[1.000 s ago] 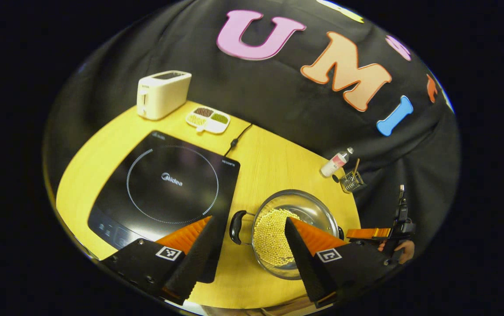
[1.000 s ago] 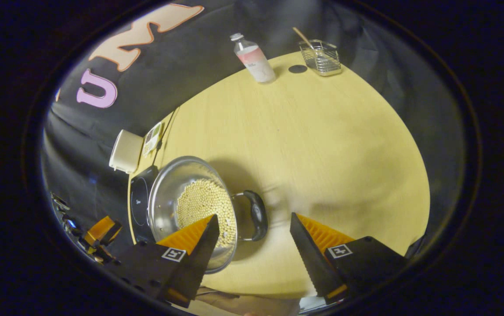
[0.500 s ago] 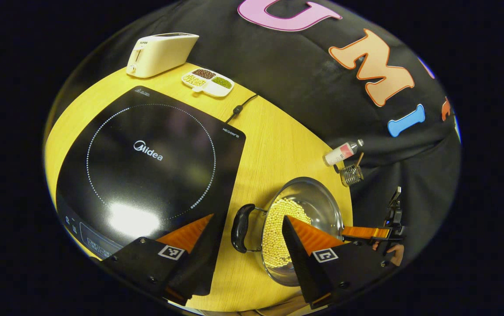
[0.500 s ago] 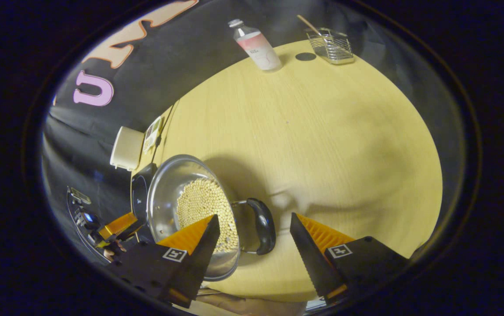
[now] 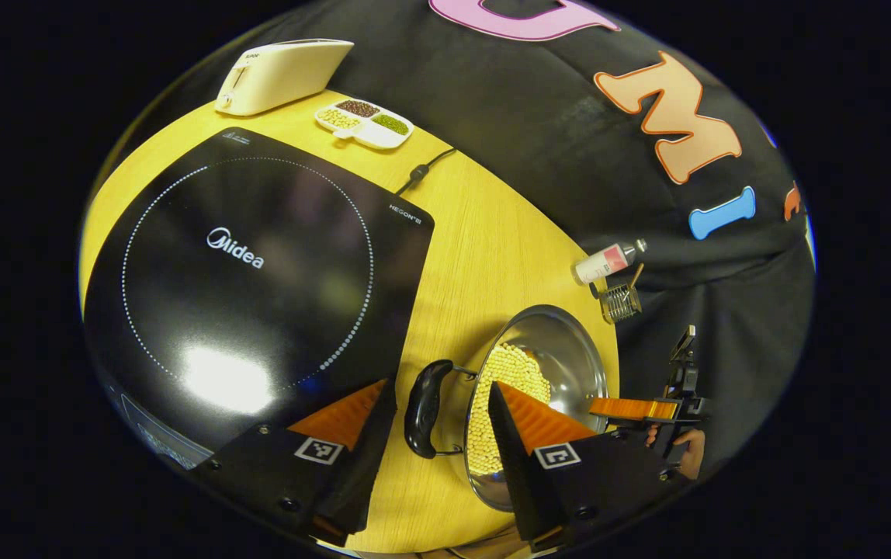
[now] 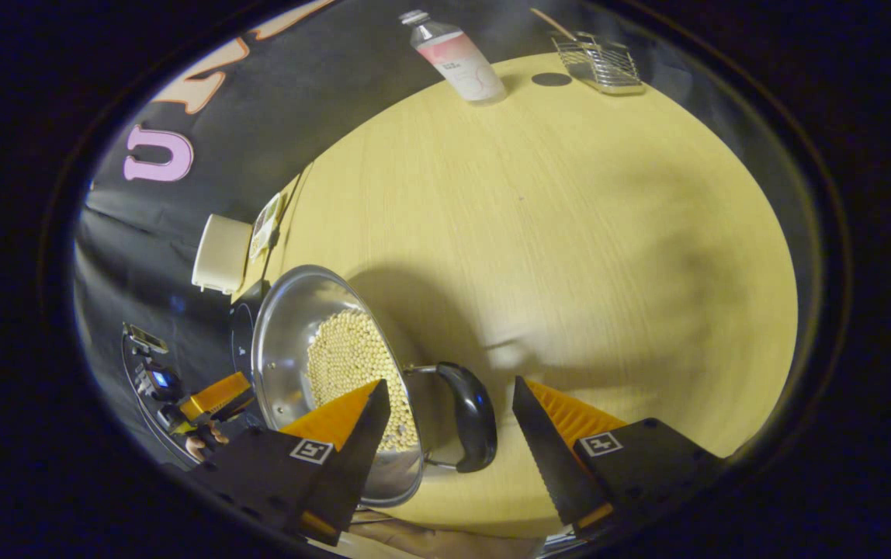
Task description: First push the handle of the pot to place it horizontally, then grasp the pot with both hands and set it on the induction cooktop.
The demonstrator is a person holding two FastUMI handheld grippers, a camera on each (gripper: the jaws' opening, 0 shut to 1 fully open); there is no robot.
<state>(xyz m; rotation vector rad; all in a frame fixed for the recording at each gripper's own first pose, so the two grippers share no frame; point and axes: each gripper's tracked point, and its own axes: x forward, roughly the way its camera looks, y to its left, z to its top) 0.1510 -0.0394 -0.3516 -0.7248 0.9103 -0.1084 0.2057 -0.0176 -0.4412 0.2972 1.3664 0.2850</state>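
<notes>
The left gripper (image 5: 439, 411) is spread wide, its fingers straddling the pot's left handle (image 5: 421, 407) without touching it. The right gripper (image 6: 449, 411) likewise gapes around the right handle (image 6: 470, 416). The steel pot (image 5: 550, 365), holding yellow beans (image 6: 348, 357), sits on the wooden table (image 6: 570, 233) just beside the induction cooktop (image 5: 244, 264).

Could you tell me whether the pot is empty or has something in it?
Not empty: the pot holds a layer of small pale beans covering much of its bottom.
</notes>
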